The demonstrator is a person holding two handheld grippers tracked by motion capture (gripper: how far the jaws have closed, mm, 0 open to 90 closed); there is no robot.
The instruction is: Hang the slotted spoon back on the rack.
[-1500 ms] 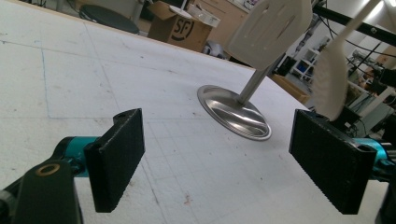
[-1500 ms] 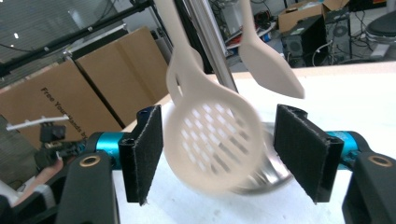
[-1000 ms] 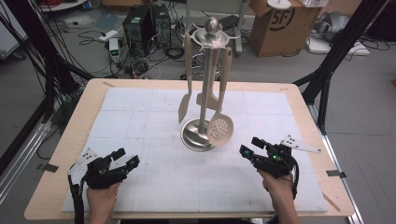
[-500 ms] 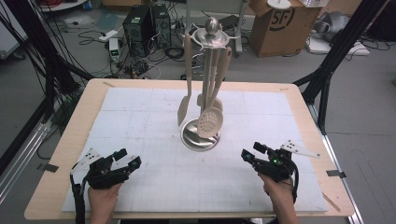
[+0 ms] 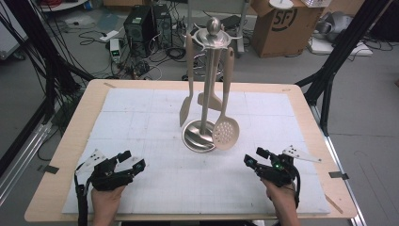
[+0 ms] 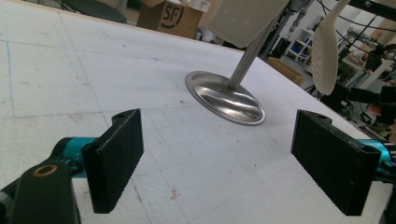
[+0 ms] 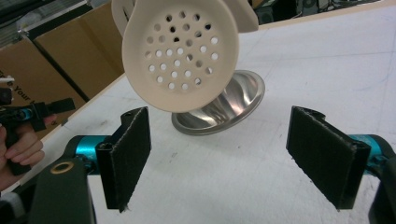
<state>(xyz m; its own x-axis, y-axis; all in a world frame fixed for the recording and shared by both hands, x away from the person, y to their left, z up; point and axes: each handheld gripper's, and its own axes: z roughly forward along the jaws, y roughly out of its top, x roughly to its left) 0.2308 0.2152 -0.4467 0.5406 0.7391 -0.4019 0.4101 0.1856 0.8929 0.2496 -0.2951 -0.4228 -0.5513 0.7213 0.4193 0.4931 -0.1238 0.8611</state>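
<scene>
Behind the counter [image 5: 56,155], "SF" is read on a box [image 5: 282,23]. Mid-counter, a skimmer [image 5: 226,133] is hung upright from the rack [image 5: 209,70], bowl down. Both hand-held grippers, left [image 5: 131,162] and right [image 5: 253,157], are held wide, empty.

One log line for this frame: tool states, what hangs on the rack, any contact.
left tool: open, empty | right tool: open, empty | rack: upright mid-table, skimmer and spatula hanging | contact: none

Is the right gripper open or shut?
Open: the right gripper has its jaws wide apart, empty, facing the slotted skimmer.
</scene>
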